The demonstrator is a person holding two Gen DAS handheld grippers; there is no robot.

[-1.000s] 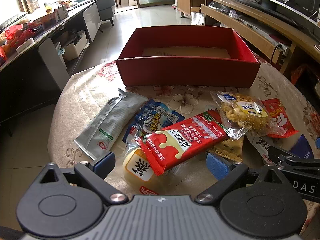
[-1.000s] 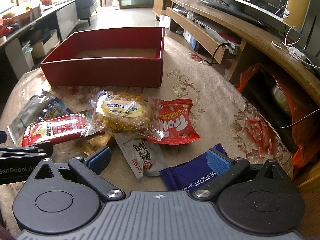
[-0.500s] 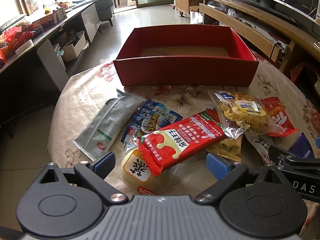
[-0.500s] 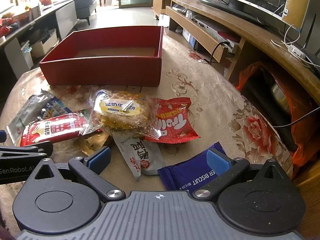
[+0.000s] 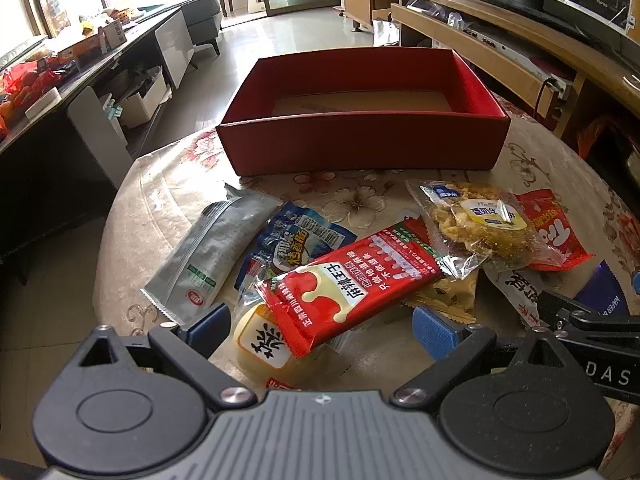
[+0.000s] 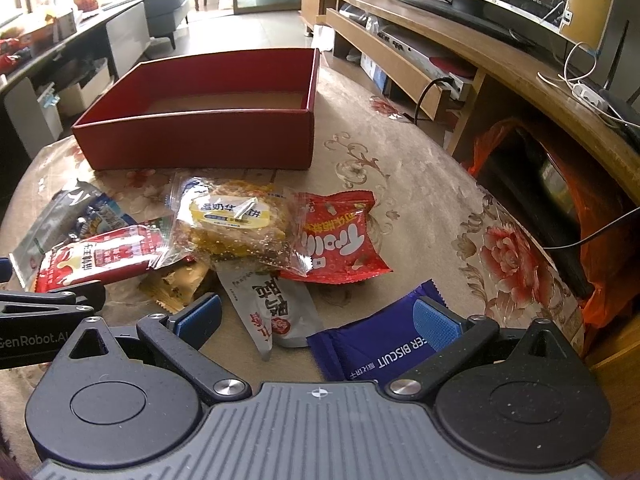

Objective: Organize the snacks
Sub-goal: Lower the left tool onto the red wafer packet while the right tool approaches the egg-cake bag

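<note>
A deep red rectangular cardboard box [image 5: 362, 148] sits open and empty at the far side of a round table with a beige floral cloth [image 6: 420, 208]; the snacks lie in a loose heap just in front of it. The long red packet with white Chinese characters [image 5: 352, 280] lies across a yellow-and-white wrapped bun marked with a large black character [image 5: 260, 350]. Beside them are a grey foil sachet with a small red logo [image 5: 208, 260] and a blue-and-white crinkled packet [image 5: 296, 240]. A clear wrapper holding a golden crumbly cake with a yellow label [image 6: 236, 220] overlaps a red pouch with big white lettering [image 6: 340, 240]. A white packet with red and black characters [image 6: 276, 308] and a dark blue packet reading "BISCUIT" [image 6: 376, 348] lie nearest the right gripper [image 6: 316, 316]; most other print is too warped to read reliably.

The left gripper [image 5: 322, 326] has its blue pads spread wide, straddling the bun and the red packet's end without gripping. The right gripper's jaws are likewise wide apart, one pad over the blue biscuit packet. Compared with a second ago, both views have eased forward slightly; the snacks have not moved.
</note>
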